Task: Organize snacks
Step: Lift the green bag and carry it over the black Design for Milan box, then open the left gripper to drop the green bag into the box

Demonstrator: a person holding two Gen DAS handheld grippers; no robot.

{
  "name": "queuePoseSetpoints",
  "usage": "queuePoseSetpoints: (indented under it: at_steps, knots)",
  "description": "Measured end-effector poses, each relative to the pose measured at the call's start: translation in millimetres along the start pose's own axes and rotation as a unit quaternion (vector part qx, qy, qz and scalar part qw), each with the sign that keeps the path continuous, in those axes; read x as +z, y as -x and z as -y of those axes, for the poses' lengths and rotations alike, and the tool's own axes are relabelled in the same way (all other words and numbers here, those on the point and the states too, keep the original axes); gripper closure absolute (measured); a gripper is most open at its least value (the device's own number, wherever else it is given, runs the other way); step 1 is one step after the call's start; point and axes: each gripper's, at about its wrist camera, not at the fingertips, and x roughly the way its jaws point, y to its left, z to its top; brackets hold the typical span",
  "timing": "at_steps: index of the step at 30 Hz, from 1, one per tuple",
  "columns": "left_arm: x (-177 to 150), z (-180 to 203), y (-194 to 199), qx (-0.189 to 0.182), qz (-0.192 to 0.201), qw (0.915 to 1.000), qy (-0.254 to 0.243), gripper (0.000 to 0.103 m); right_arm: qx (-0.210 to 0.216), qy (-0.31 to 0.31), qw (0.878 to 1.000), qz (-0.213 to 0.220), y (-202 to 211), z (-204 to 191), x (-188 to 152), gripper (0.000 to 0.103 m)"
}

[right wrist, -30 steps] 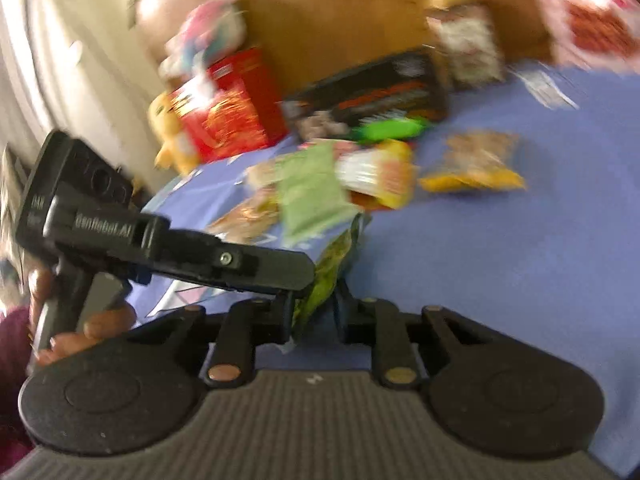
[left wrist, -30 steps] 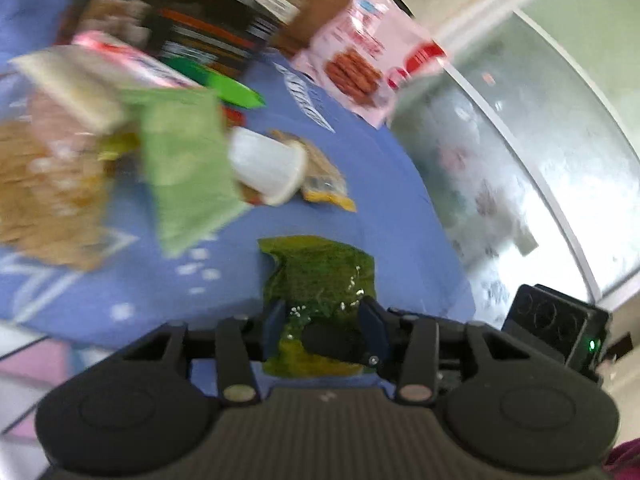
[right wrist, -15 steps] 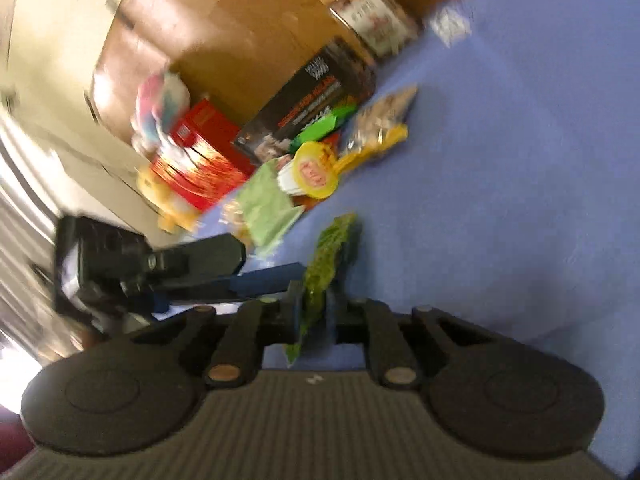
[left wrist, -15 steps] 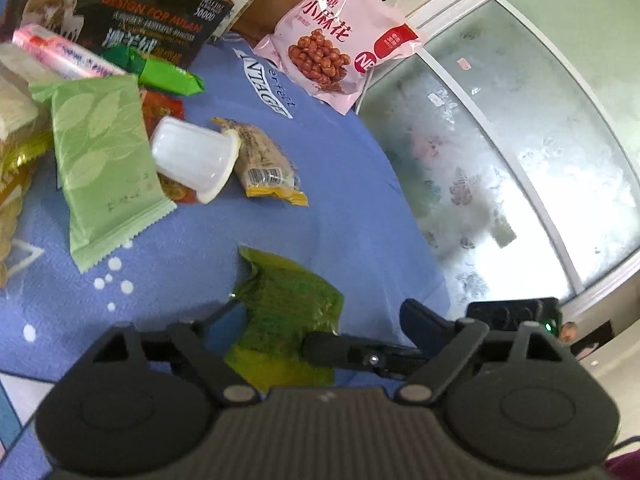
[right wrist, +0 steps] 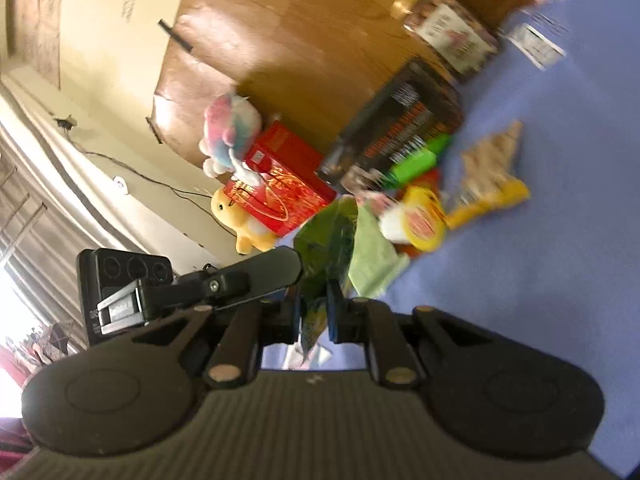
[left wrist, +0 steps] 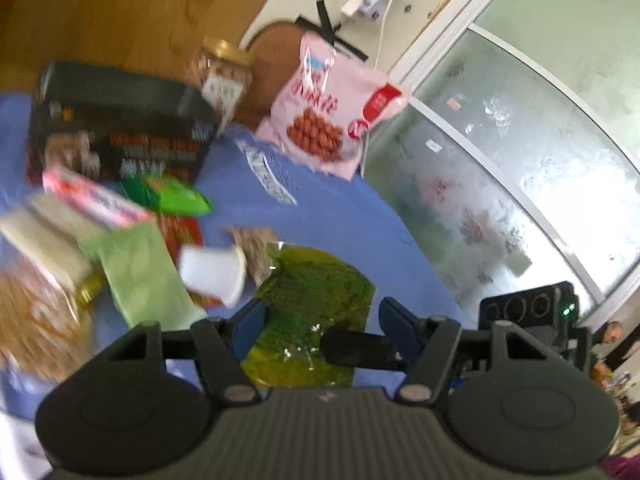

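Note:
A dark green snack packet (left wrist: 316, 304) hangs between my two grippers above the blue cloth (left wrist: 340, 216). My right gripper (right wrist: 314, 312) is shut on the packet's edge (right wrist: 332, 240) and holds it upright. My left gripper (left wrist: 322, 320) is open, its fingers either side of the packet without touching it. The right gripper's finger (left wrist: 356, 348) crosses in front of the packet in the left wrist view. A pile of snacks lies to the left: a pale green packet (left wrist: 140, 272), a white cup (left wrist: 212, 276), a bright green packet (left wrist: 172, 198).
A black box (left wrist: 116, 136), a jar (left wrist: 222, 76) and a pink peanut bag (left wrist: 328, 116) stand at the back. A red box (right wrist: 280, 184) and plush toys (right wrist: 232, 136) sit at the far left. A frosted glass door (left wrist: 500, 184) is on the right.
My left gripper let go of the green packet and opened. My right gripper kept hold of it and lifted it off the cloth, tilting as it moved.

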Motion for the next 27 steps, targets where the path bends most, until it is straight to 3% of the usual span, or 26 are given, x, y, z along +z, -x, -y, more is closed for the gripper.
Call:
queuePoseSetpoints:
  at_steps: [4,15,24,27]
  knots:
    - [14.4,-5.0,4.2,0.016,0.016,0.9998,-0.002,0.039,-0.005,0.025,1.0,-0.002,-17.0,-6.3,12.9,0.087]
    - [31.6,-33.7,-7.0,0.018,0.031,0.9992,0.018,0.038,-0.02,0.049,0.998,-0.019,-46.6,-8.9,32.2,0.085]
    - [103.1,-67.6,-8.4,0.049,0.098,0.9933,0.038,0.036,0.0,0.056,0.998,-0.008,-107.8,-6.3,105.8,0.085]
    - [134.6,-93.2,-21.2,0.062,0.115,0.9894,0.063,0.034,-0.029,0.069,0.997,0.015,-136.9,-0.9,136.2,0.083]
